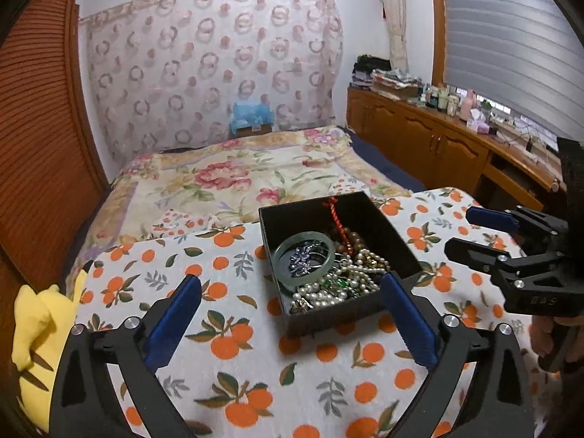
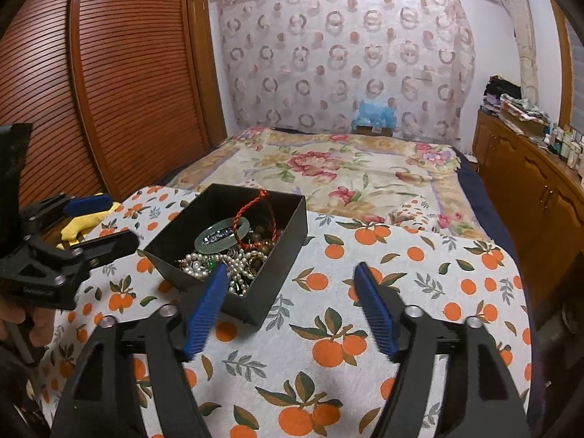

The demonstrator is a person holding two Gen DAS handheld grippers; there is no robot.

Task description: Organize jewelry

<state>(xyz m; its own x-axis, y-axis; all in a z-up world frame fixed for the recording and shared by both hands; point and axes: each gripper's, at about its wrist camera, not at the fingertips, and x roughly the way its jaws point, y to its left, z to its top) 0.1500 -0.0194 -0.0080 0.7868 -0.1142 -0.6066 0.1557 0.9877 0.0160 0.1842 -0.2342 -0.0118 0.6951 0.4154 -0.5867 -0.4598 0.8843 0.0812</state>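
A black box (image 1: 343, 255) is set on the orange-print cloth (image 1: 255, 365), filled with tangled pearls (image 1: 328, 292) and 1 stiff, slippery jade bangle (image 1: 304, 261). Left gripper (image 1: 292, 314) and right gripper (image 2: 288, 306) are spread apart, empty. The bangle's rim is judged the best hold.

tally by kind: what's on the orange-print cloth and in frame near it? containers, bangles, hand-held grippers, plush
Black box: 1
Green bangle in the box: 1
Hand-held grippers, both open and empty: 2 (left hand-held gripper, right hand-held gripper)
Yellow plush at the cloth's edge: 1
Total: 5
Pearl and bead strands are tangled; uncountable.
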